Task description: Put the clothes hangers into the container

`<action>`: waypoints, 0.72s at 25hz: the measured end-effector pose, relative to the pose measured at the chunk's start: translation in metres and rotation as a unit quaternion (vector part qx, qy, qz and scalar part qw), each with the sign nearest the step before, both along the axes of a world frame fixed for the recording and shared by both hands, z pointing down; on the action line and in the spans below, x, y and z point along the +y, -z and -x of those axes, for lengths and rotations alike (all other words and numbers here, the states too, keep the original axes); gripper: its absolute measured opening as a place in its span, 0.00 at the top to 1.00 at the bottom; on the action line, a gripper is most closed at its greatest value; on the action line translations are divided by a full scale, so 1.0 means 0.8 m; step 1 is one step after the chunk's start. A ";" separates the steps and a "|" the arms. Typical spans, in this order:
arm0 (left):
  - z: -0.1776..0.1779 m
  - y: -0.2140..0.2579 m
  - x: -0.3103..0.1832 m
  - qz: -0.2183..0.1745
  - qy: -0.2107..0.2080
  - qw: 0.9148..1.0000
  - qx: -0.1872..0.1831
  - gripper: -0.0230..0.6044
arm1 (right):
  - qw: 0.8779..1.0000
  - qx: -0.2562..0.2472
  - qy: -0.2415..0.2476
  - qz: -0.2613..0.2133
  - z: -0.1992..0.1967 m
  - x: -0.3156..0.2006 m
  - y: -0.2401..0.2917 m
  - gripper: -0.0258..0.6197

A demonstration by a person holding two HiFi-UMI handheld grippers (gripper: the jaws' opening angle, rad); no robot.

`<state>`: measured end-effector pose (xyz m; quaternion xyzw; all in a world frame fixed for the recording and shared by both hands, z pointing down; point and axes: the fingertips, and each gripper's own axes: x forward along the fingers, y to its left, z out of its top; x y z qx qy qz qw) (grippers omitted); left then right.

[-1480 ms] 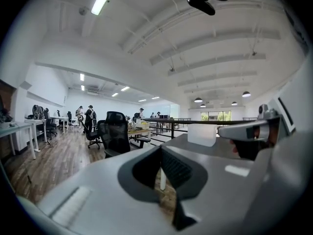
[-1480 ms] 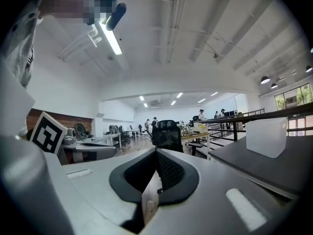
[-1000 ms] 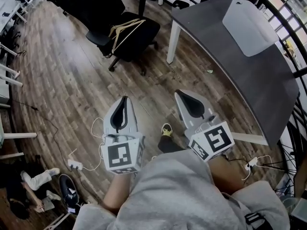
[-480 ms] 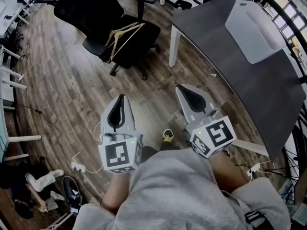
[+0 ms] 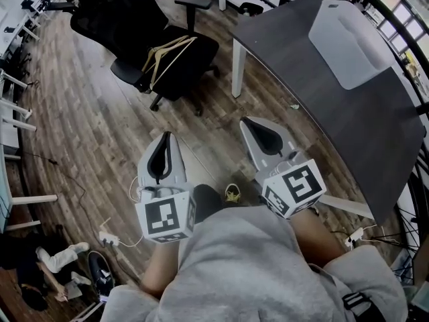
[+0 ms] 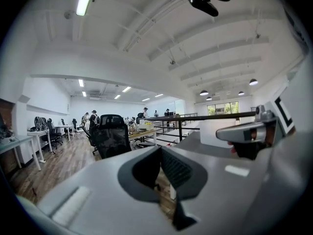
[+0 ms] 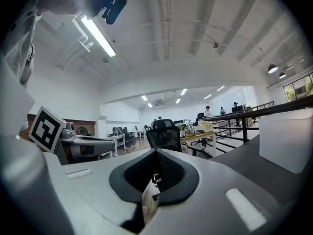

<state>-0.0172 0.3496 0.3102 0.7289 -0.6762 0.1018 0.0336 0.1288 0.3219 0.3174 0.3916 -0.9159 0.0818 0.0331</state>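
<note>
Hangers [image 5: 166, 51] lie in a loose pile on the seat of the black office chair [image 5: 117, 9], far left across the wooden floor [image 5: 87, 126] — well apart from both grippers. Left gripper [image 5: 165, 145] and right gripper [image 5: 251, 127] each have their jaws pressed together on nothing. Far right, the pale container [image 5: 348, 42] sits on the dark table [image 5: 301, 92]. Best done, I judge, by closing in on the chair, parting one gripper's jaws early, and taking a single hanger by its bar — not the tangled hooks.
</note>
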 end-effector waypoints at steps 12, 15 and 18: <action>-0.009 0.008 -0.008 -0.012 -0.003 1.000 -0.011 0.95 | 1.000 0.004 -0.002 0.003 -0.011 -0.013 -0.004 0.96; -0.005 0.008 -0.015 -0.013 -0.002 1.000 -0.010 0.95 | 1.000 0.003 -0.002 0.001 -0.006 -0.020 -0.003 0.96; 0.001 0.007 -0.026 -0.014 0.000 1.000 -0.008 0.95 | 1.000 0.006 0.001 -0.002 0.002 -0.028 -0.002 0.96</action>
